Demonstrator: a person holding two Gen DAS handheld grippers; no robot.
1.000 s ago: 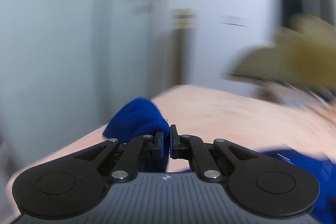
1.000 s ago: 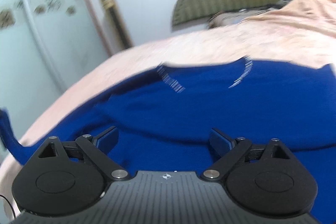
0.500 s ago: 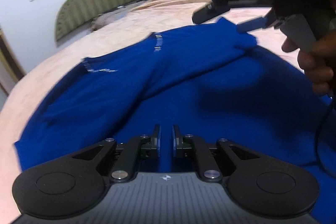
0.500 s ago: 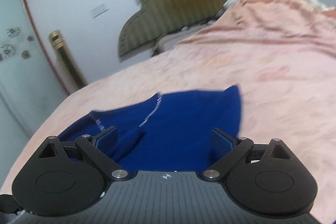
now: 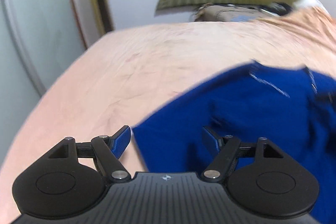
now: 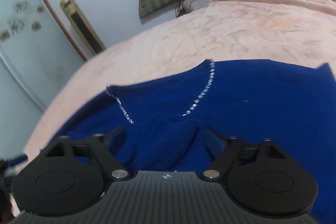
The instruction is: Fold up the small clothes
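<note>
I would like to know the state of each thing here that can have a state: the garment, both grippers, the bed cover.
blue garment: lying on the bed, partly folded, a raised fold between the right jaws.
left gripper: open, jaws just opened, nothing pressed; garment edge lies between them.
right gripper: jaws have just been closing around the raised fold; pads not clearly pressing it.
peach bed cover: spread out, wrinkled.

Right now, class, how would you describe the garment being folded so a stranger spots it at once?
Find the bed with the pink sheet. On its near part lies the blue garment. It alone is deep blue, with sparkling stud trim.
</note>
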